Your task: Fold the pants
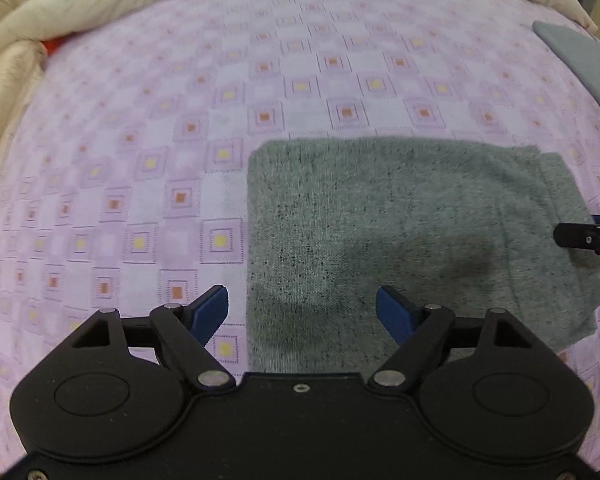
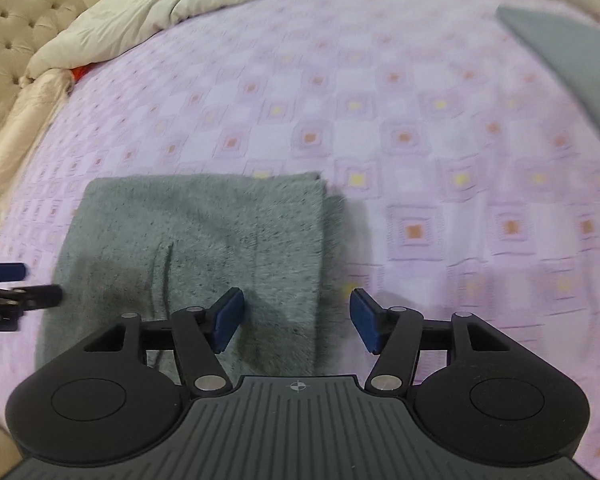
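The grey knit pants (image 1: 404, 232) lie folded into a flat rectangle on the purple patterned bedspread (image 1: 160, 128). My left gripper (image 1: 302, 312) is open and empty, hovering over the pants' near left edge. My right gripper (image 2: 296, 320) is open and empty above the pants' (image 2: 204, 240) right edge. The right gripper's tip shows at the right of the left wrist view (image 1: 580, 236). The left gripper's tip shows at the left of the right wrist view (image 2: 20, 284).
A cream duvet (image 1: 100, 0) is bunched along the bed's far and left sides, with a red item (image 1: 54, 45) peeking from under it. A flat grey-blue folded item (image 2: 572, 60) lies at the far right. A tufted headboard (image 2: 8, 40) stands at the far left.
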